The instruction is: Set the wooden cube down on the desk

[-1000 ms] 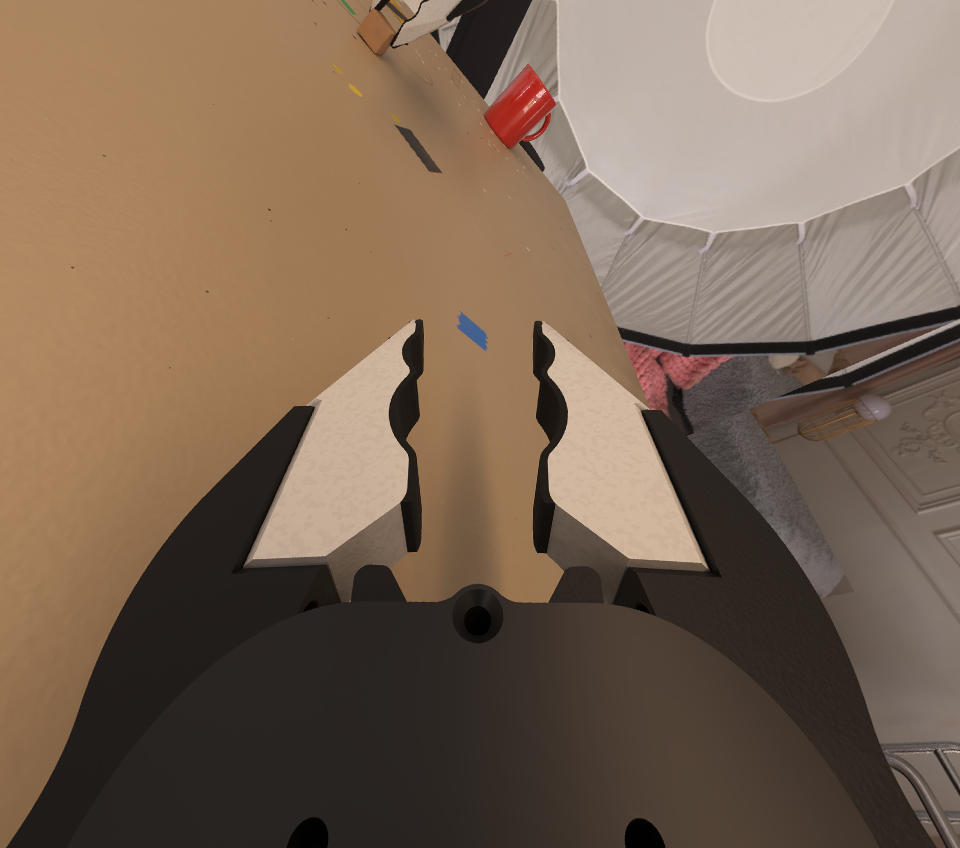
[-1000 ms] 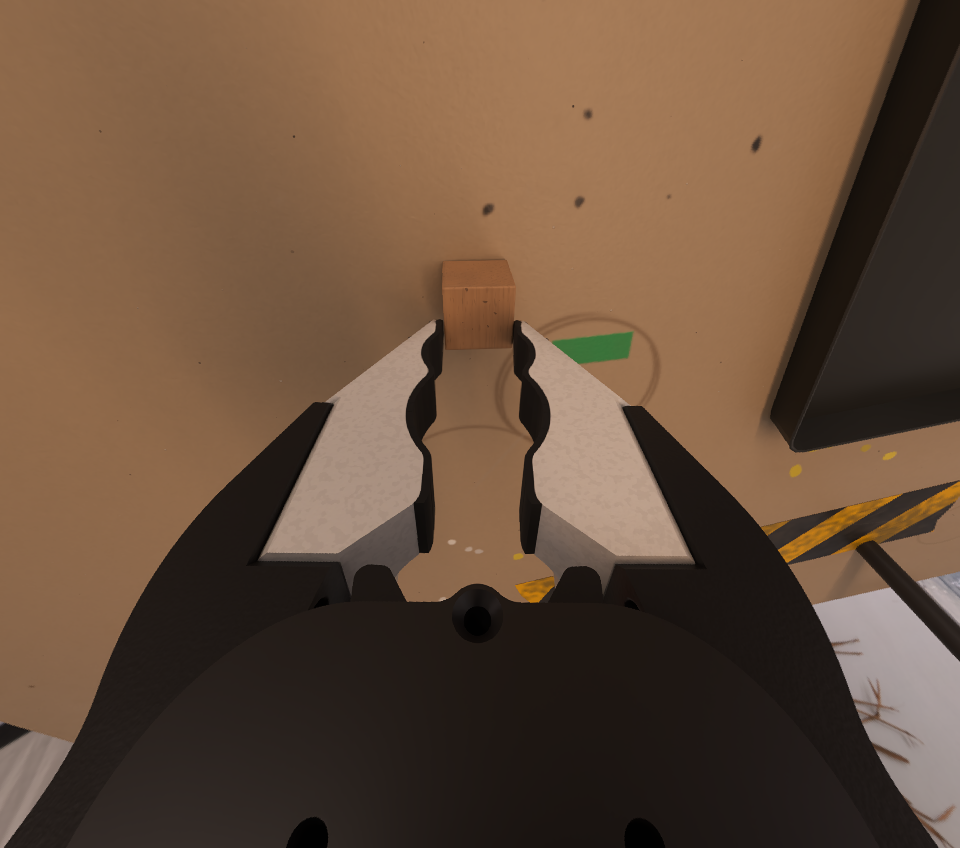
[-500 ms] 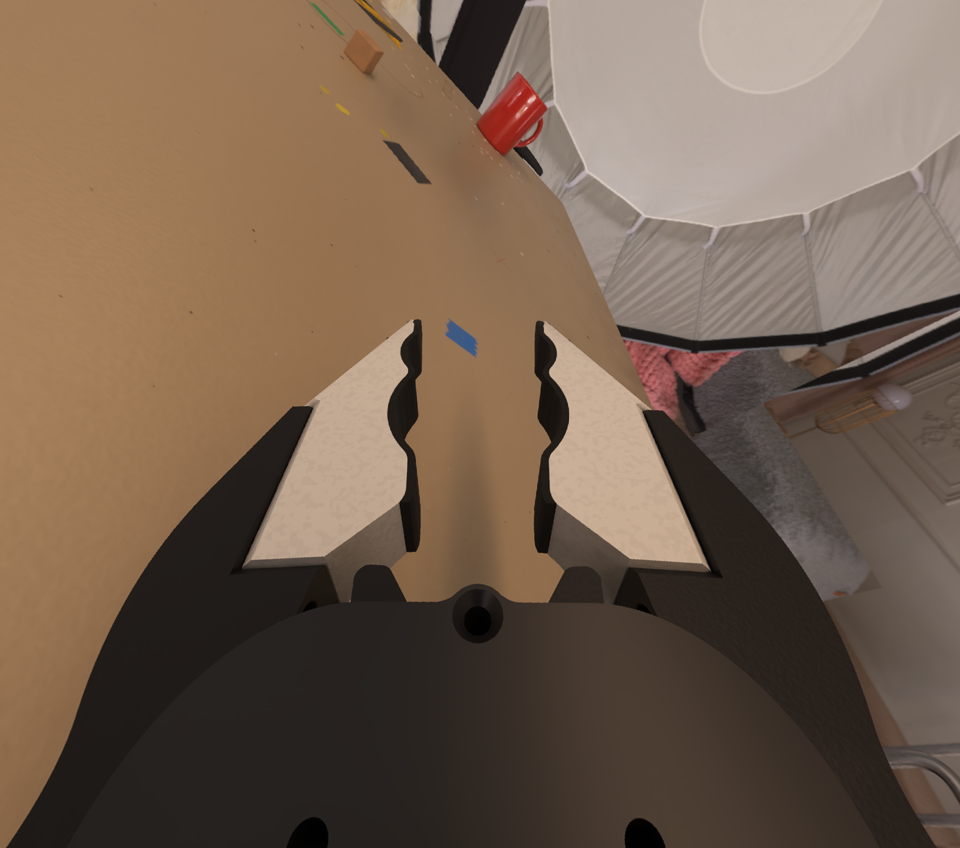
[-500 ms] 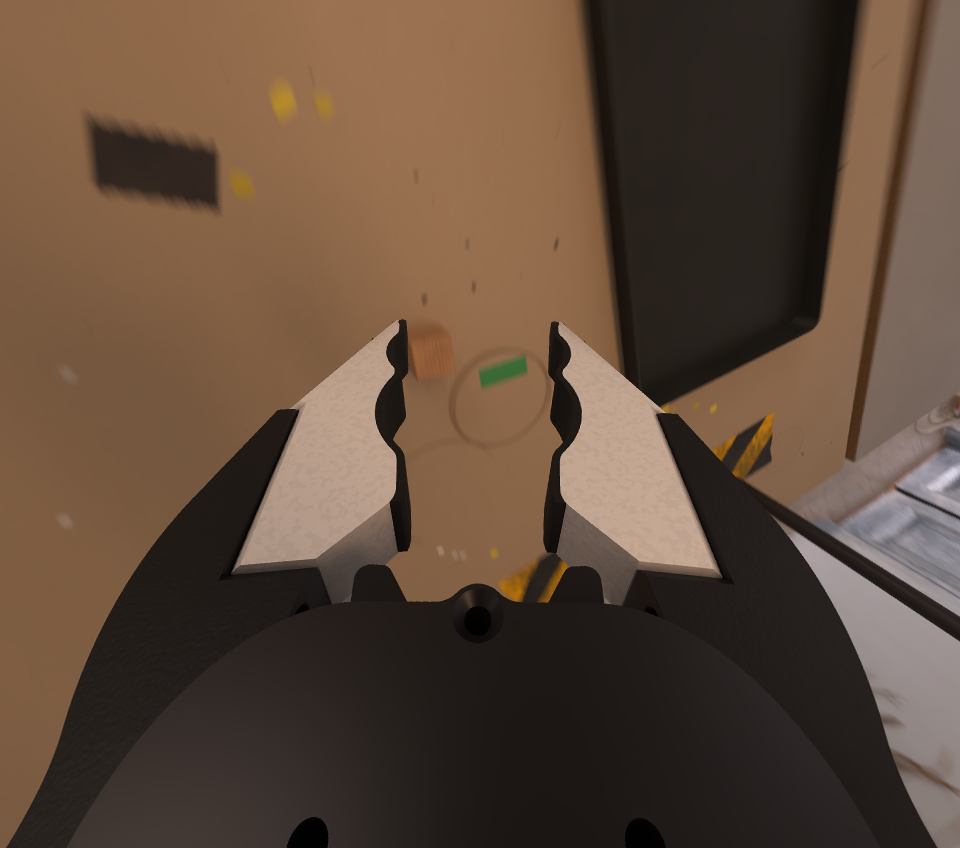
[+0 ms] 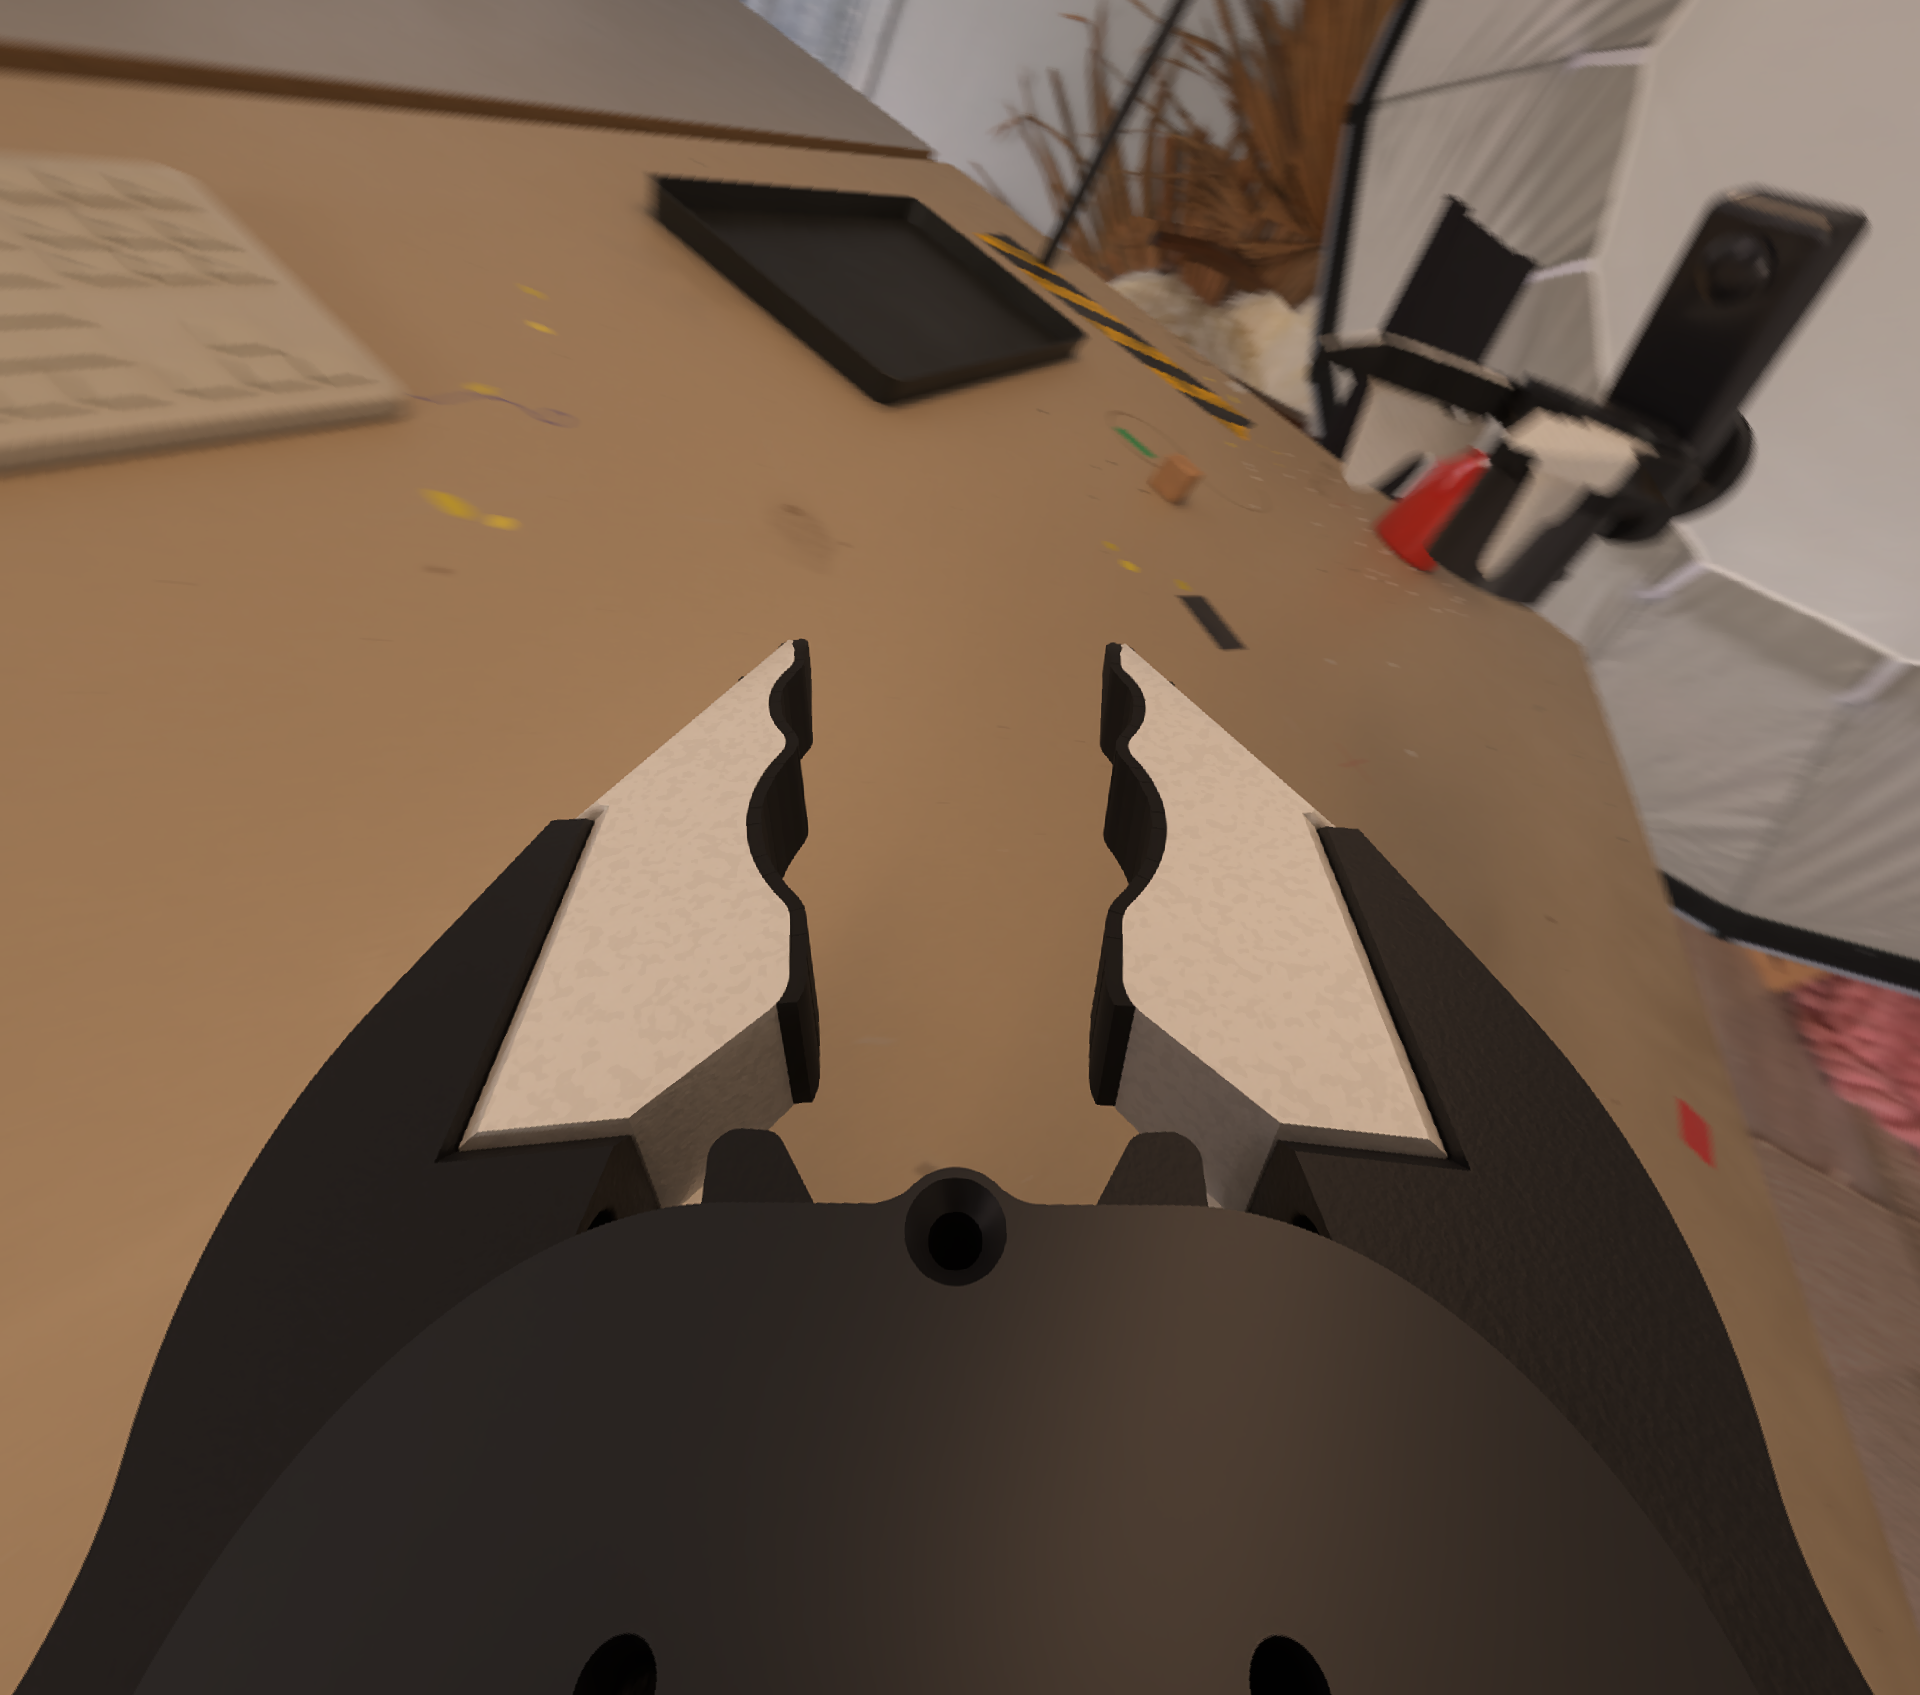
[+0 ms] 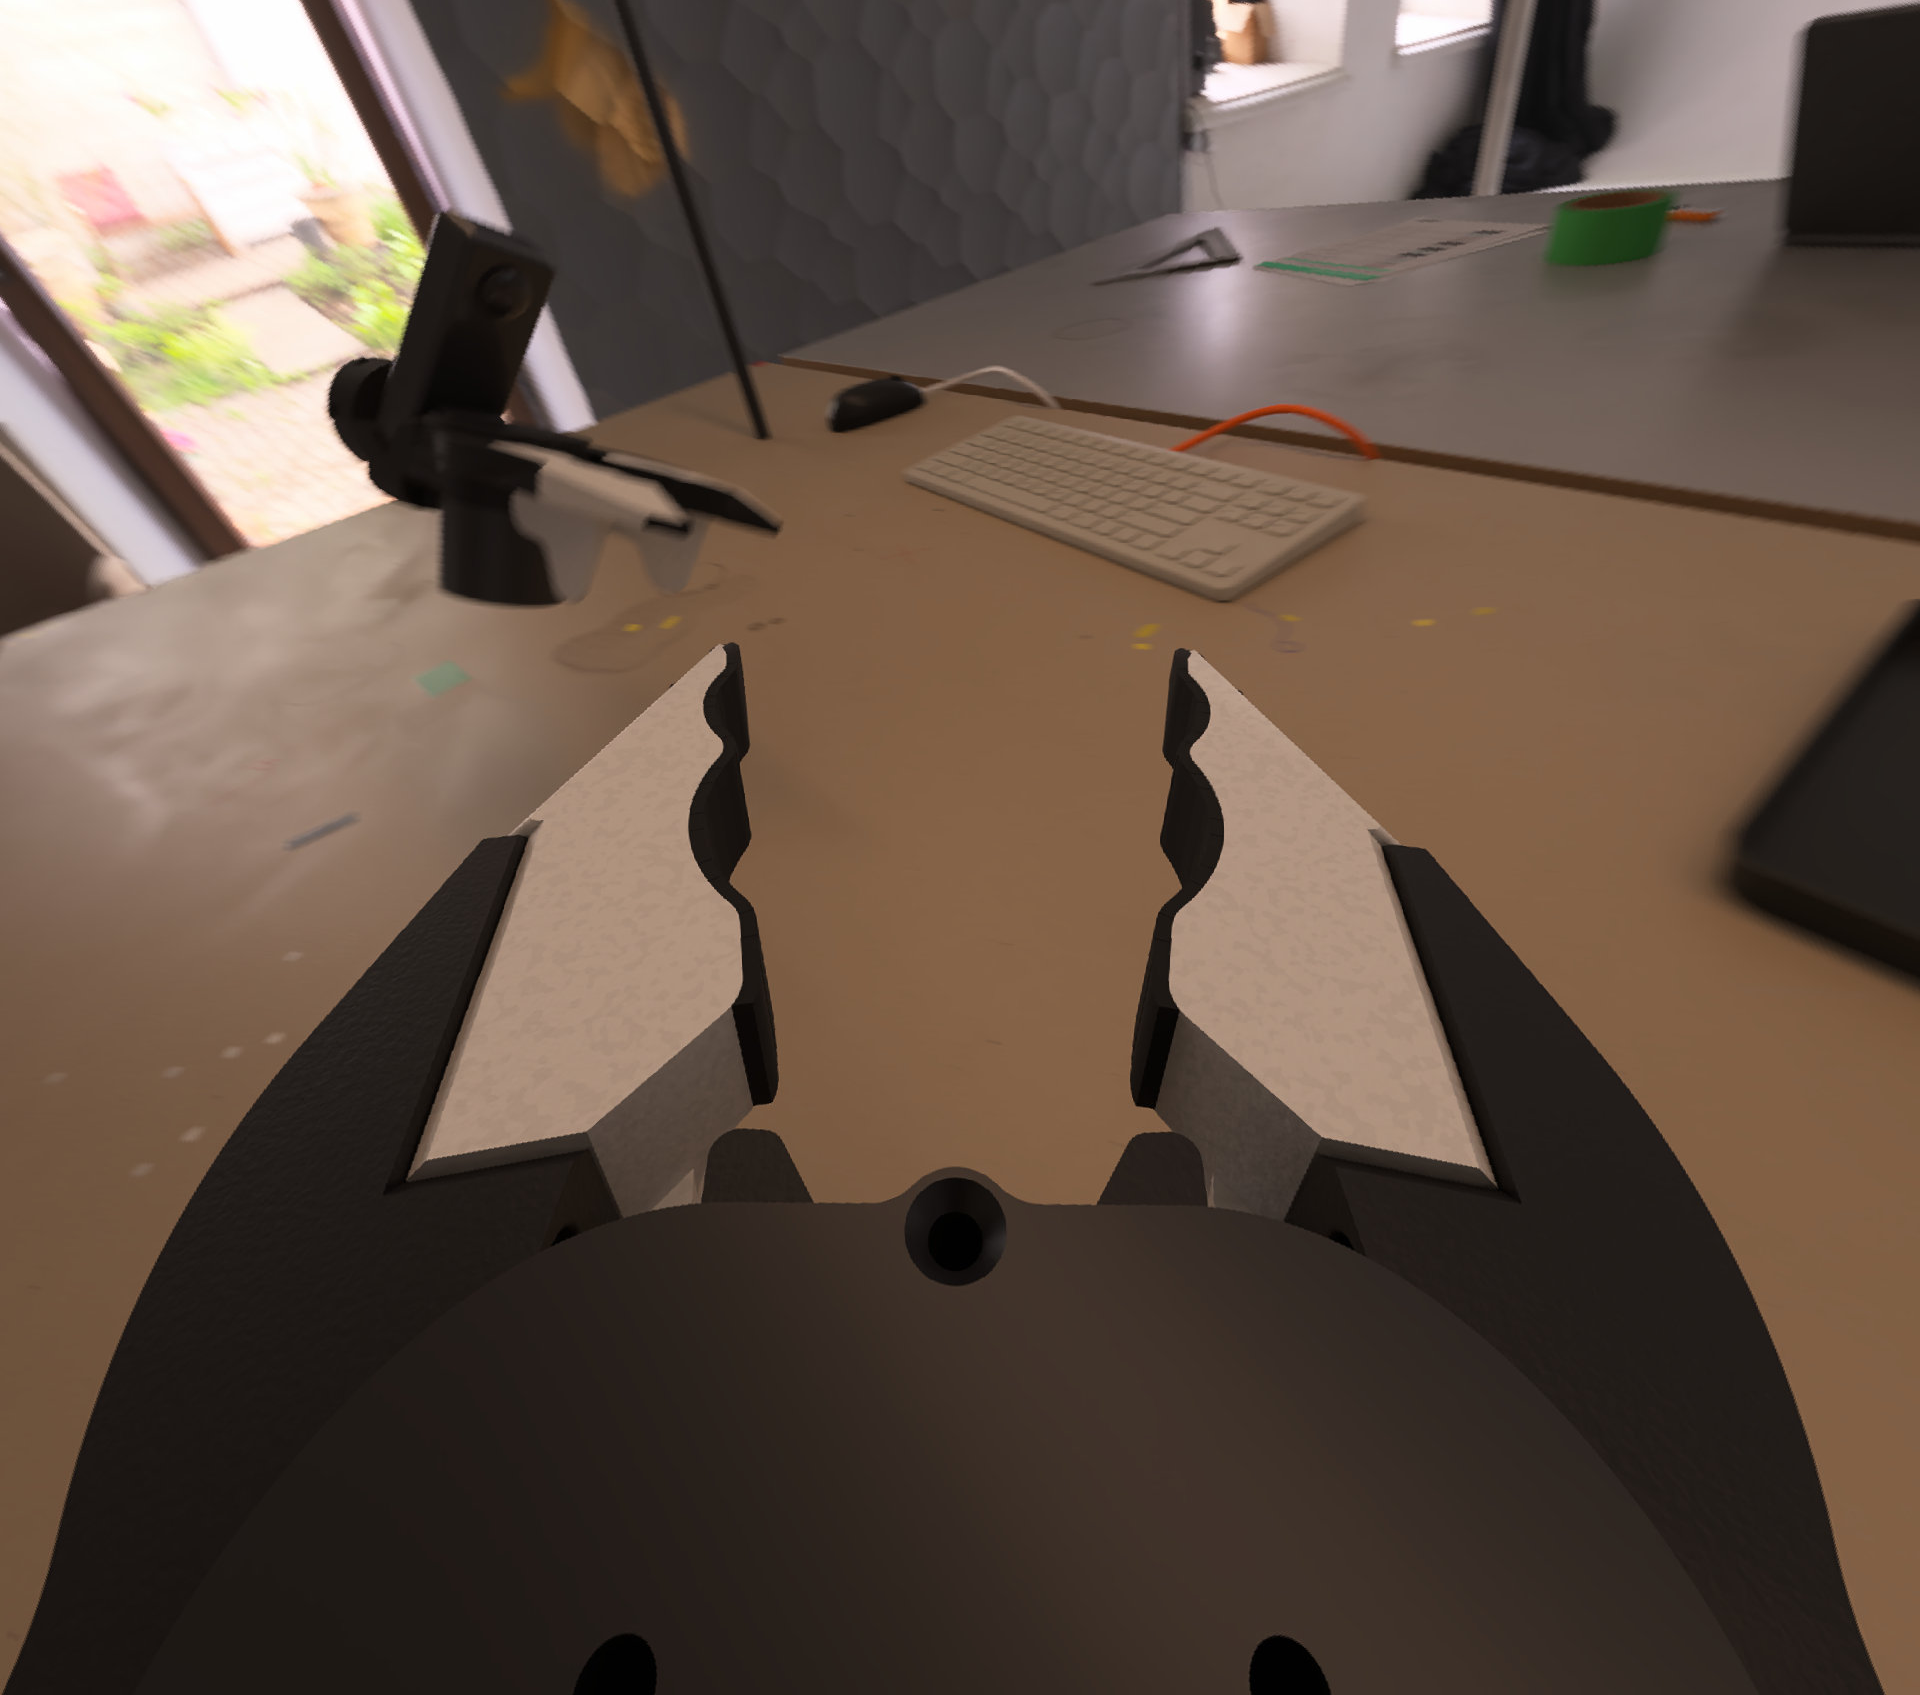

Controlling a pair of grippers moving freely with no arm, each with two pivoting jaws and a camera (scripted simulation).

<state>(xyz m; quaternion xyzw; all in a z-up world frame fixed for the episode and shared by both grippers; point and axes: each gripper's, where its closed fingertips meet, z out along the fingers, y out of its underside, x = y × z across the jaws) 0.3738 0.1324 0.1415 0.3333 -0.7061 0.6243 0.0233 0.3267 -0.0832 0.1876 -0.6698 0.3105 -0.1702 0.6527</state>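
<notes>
The small wooden cube (image 5: pixel 1174 479) sits on the tan desk (image 5: pixel 935 523), far ahead in the left wrist view, next to a green tape mark (image 5: pixel 1135 440). No gripper touches it. My left gripper (image 5: pixel 956 658) is open and empty, low over the desk. My right gripper (image 6: pixel 956 658) is open wide and empty. It also shows in the left wrist view (image 5: pixel 1475 409), hovering off to the right of the cube, beyond the red mug (image 5: pixel 1425 504). The cube is out of the right wrist view.
A black tray (image 5: pixel 862 284) lies behind the cube, beside a yellow-black tape strip (image 5: pixel 1117 326). A white keyboard (image 6: pixel 1132 492) and a black mouse (image 6: pixel 873 402) lie at the desk's back. A grey table (image 6: pixel 1455 336) adjoins. The left gripper (image 6: pixel 717 513) hovers at the left.
The right gripper opened, let go of the cube on the desk, then lifted away and swung round to face across the desk. The left gripper turned and opened wider.
</notes>
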